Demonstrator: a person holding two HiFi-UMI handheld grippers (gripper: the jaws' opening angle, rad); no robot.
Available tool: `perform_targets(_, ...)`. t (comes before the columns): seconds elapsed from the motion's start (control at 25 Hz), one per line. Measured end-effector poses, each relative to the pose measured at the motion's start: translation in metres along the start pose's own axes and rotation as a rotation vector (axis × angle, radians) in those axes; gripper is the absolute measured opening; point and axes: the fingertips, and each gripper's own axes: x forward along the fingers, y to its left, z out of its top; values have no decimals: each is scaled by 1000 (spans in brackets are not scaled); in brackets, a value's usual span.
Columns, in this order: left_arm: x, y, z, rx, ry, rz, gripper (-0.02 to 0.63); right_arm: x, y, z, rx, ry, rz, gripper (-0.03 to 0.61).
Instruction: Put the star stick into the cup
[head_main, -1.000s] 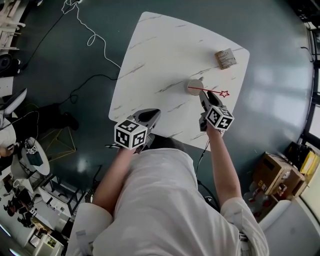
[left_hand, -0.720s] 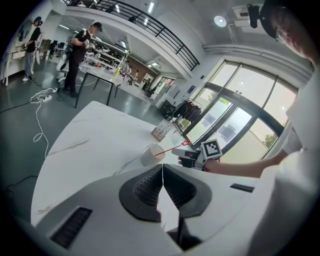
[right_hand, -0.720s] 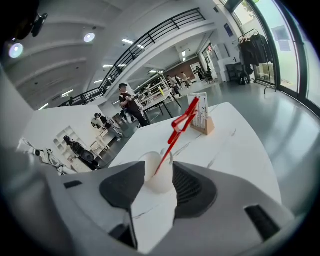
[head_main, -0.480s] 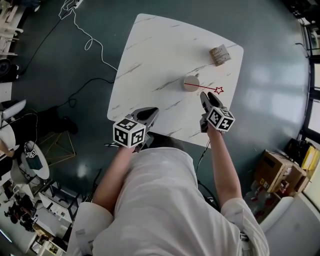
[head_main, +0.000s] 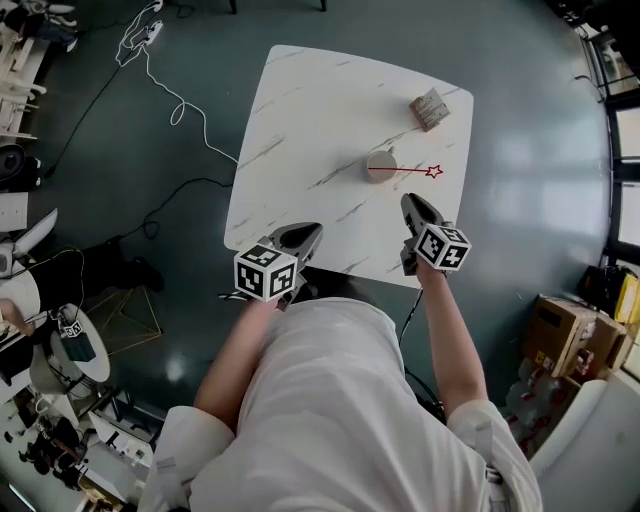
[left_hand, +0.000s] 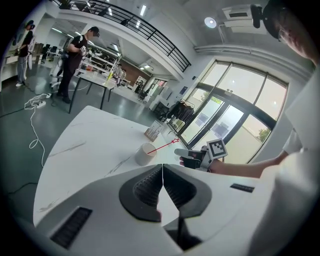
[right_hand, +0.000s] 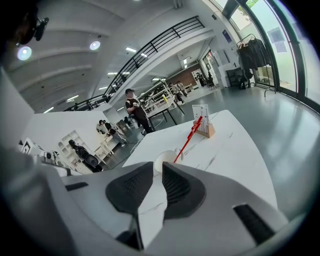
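The stick leaned in the cup. The left gripper sat closed and empty; the right gripper was closing on nothing.

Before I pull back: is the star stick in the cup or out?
In: the star stick leans out of the upright cup, lower end inside, star past the rim.

We hold our grey left tongs with the jaws pressed together, empty. Our grey right tongs are closing, a narrow gap showing, nothing between. Both bare forearms reach forward.
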Motion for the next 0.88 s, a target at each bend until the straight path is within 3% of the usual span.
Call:
perform_targets(0.2,-18,-8,-5,34,-10,-33,14,-28,23,-11,-19,-27,2,39)
perform_targets(0.6,-80,-13,-41,72,-9,-65,14,-90,79,-32,-40,-95,-49,34)
perform_targets(0.88,-139,-24,-46,139,-111,-30,15,-140,103,-61,-63,-102,-127,34)
